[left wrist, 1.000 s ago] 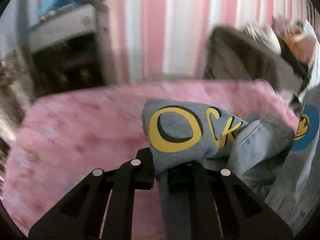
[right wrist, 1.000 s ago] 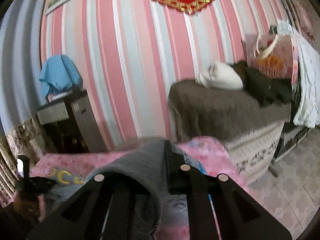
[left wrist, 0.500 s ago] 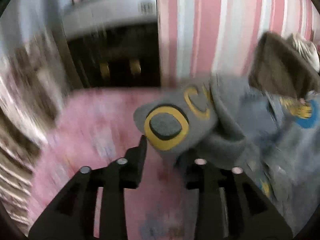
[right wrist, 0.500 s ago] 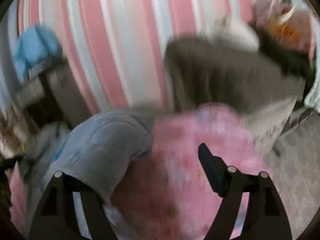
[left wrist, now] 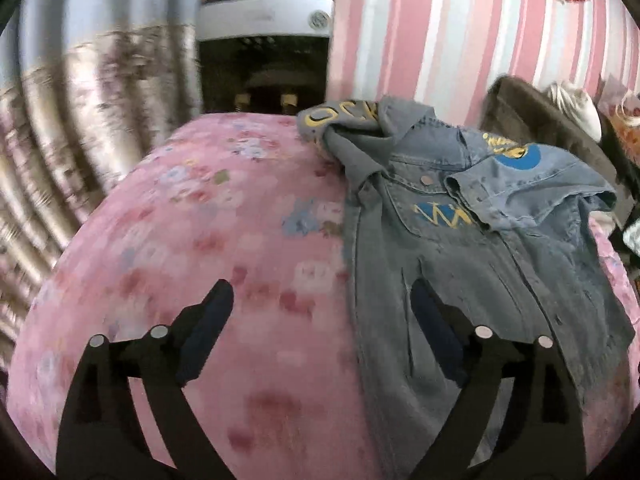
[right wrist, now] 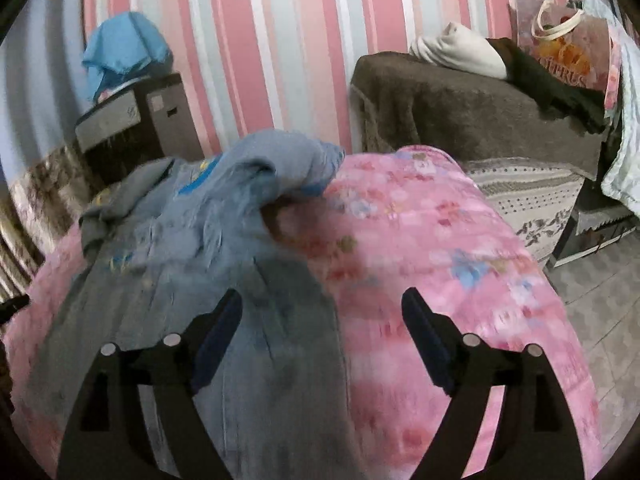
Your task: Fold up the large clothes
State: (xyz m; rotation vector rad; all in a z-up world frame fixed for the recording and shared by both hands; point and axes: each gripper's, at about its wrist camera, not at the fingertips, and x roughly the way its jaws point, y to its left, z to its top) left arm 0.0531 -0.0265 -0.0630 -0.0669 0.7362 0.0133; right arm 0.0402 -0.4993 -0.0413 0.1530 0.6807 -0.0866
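Left gripper (left wrist: 322,320) fingers spread wide, nothing between them, hovering over the pink quilt (left wrist: 208,240). Right gripper (right wrist: 322,328) likewise splayed apart and empty.

Denim jacket (left wrist: 460,240) lies on the quilt, front side up, in a rumpled heap rather than flat. In the left wrist view it sits right of centre: a grey sleeve (left wrist: 344,120) with yellow lettering is bunched at the far edge of the bed, the collar and one front panel flipped over near a blue round patch (left wrist: 516,156), a blue-and-yellow patch on the chest below it. The left gripper's right finger (left wrist: 436,332) overlaps the jacket's lower body in the picture; contact cannot be told. Its left finger is over bare quilt.

In the right wrist view the jacket (right wrist: 192,248) fills the left half, a puffed-up fold (right wrist: 280,160) (lighter blue, raised off the quilt) at the far end. Right gripper's left finger (right wrist: 218,328) is over the jacket hem, the right finger over bare quilt (right wrist: 440,240). View is somewhat motion-blurred.

Background: pink striped wall (right wrist: 260,40), a dark cabinet (right wrist: 132,120) with a blue cloth (right wrist: 120,48) on top, a brown-covered bench (right wrist: 460,108) with white and black clothes and a flowered bag (right wrist: 568,56). Curtain (left wrist: 80,100) at left in the left wrist view.
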